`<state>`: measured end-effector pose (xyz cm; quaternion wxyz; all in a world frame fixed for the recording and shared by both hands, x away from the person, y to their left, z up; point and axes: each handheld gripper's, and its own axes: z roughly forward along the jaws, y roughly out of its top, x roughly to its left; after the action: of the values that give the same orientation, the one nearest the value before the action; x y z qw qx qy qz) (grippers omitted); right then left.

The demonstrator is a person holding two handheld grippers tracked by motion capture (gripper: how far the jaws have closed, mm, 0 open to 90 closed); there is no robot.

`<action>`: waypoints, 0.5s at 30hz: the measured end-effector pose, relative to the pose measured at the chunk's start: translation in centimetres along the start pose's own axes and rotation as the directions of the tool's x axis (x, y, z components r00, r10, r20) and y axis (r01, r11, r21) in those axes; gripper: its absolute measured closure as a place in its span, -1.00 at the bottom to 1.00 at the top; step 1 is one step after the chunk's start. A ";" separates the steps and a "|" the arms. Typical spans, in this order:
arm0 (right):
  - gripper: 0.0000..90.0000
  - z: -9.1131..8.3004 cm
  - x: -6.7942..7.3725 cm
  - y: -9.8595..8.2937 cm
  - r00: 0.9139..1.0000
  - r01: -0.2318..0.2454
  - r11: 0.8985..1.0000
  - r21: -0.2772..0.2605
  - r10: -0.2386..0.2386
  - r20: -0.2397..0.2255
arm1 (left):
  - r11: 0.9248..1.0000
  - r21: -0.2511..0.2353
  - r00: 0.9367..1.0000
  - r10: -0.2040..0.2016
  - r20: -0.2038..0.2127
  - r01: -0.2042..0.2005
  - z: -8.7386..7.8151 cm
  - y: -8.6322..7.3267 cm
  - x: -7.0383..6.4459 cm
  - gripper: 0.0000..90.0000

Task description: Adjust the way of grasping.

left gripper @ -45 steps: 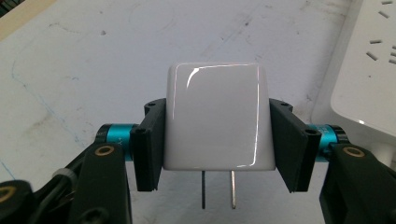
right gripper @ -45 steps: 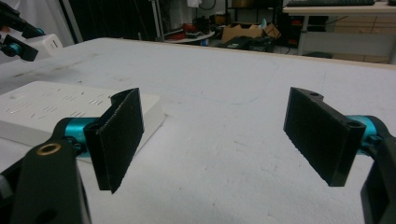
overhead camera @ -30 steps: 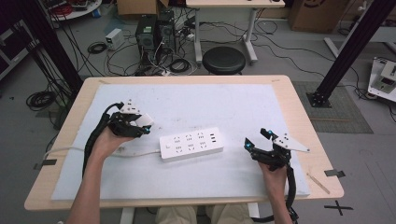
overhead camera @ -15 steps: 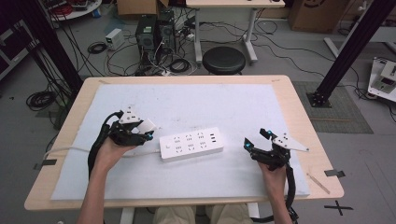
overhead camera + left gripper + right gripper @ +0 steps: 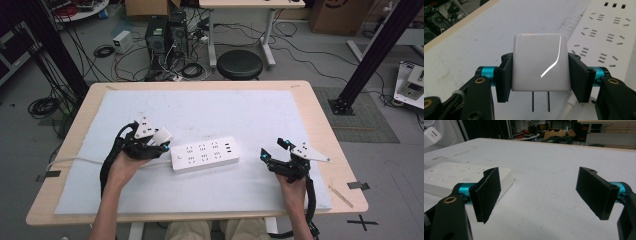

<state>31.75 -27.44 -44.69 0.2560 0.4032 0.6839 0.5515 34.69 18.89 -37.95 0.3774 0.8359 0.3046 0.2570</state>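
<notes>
Nearest the table's front edge, the person's right hand (image 5: 292, 187) rests on the white mat (image 5: 215, 112) holding the right gripper (image 5: 273, 154), whose jaws stand wide apart with nothing between them. In the right gripper view its two black pads (image 5: 487, 192) frame bare mat, with the near end of the power strip (image 5: 461, 178) lying just beyond the left one.

On the other side, the left hand (image 5: 122, 167) holds the left gripper (image 5: 160, 141) slightly higher up the mat. Its jaws are clamped on a white plug adapter (image 5: 541, 63): in the left gripper view the pads press against the adapter's two sides, and its two metal prongs (image 5: 541, 101) point down toward the mat. From above, the adapter (image 5: 162, 136) sits just beside the left end of the power strip (image 5: 204, 154), hanging above the strip's white cord (image 5: 75, 161), which runs off toward the table's left edge.

The strip lies flat in the middle of the mat, between the two grippers, sockets up.

Beyond the wooden table (image 5: 310, 100), a round black stool (image 5: 240, 64) stands on the floor among loose cables, with computer towers (image 5: 162, 32) behind it
</notes>
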 end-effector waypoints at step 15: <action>-0.54 0.3 0.5 0.6 0.999 -0.002 0.999 0.033 0.004 -0.033 | 0.991 -0.084 0.992 0.101 -0.071 -0.106 -0.3 1.4 -5.5 -0.06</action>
<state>31.87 -26.83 -44.17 0.2370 0.3991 0.6966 0.5471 31.22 14.43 -37.76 0.3897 0.8242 0.2615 0.3169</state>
